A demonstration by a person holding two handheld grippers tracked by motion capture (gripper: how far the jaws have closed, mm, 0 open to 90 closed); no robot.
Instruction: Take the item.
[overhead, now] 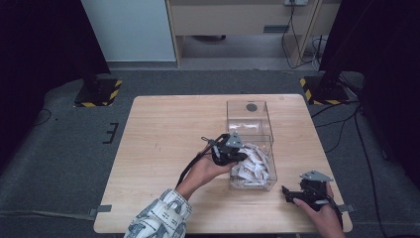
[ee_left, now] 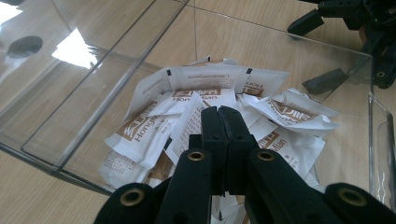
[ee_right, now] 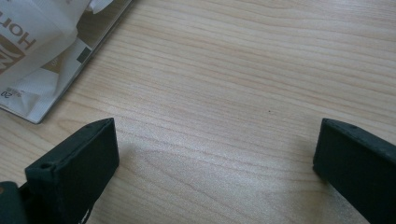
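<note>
The packets are white with brown print; in the left gripper view the lettering reads "Hong…" and "…lian" in part, but folds and overlaps cut each word short, and the small print on the topmost packet is too fine to read. In the right gripper view one packet shows "Ho…" and a "20" at its edge, the rest out of frame.

They lie heaped in the near end of a clear box on the table; the far end of the box holds none, and a dark round mark sits there.

The left gripper hangs over the heap, jaws pressed together with nothing visible between them; whether the tips touch a packet cannot be told.

The right gripper lies low to the right of the box, near the table's front edge, jaws wide apart over bare wood. The box's near corner stands just beside its left jaw.
</note>
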